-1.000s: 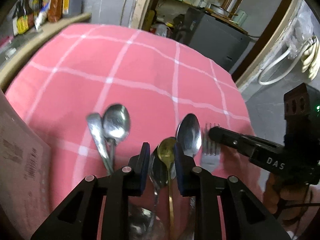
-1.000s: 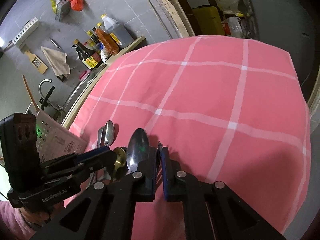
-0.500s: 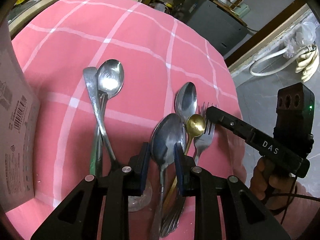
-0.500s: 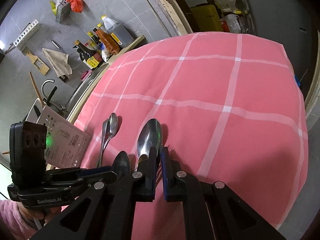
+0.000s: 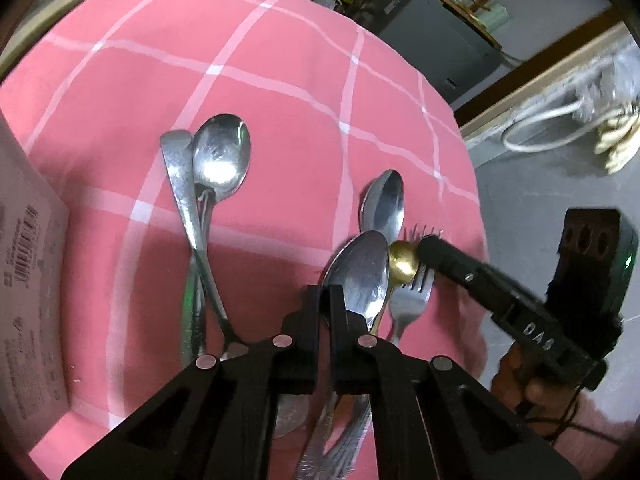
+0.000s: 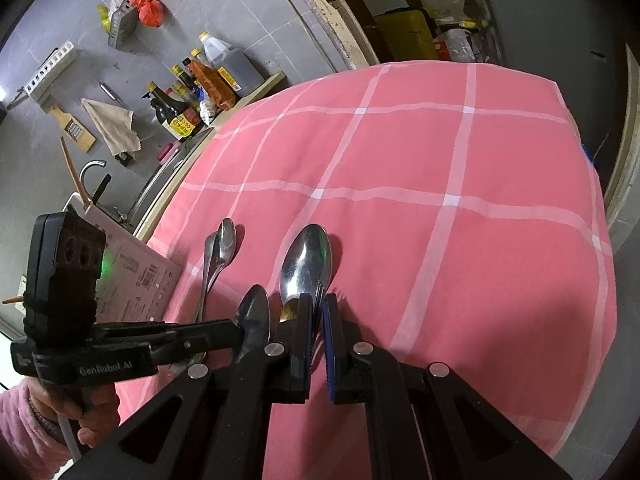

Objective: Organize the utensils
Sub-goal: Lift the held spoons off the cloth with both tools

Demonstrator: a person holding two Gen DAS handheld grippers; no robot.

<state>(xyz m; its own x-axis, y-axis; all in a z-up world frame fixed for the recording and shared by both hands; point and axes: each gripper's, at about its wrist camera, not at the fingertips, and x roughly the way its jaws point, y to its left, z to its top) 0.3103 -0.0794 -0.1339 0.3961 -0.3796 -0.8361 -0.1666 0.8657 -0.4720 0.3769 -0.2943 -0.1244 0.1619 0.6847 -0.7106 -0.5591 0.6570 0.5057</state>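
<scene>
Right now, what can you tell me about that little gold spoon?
The gold spoon is small, shiny and brass-coloured, with a round bowl and thin handle. It lies on the pink checked cloth, wedged between a large silver spoon and a fork. The right claw sits at its bowl; contact is unclear.

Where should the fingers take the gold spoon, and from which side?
Probably by the gold spoon's thin handle, just behind the small bowl, coming from above. The bowl is wedged between the large steel spoon and the fork, with the right gripper at its far edge. The handle slants back under the large spoon, so only a short stretch shows.
</scene>
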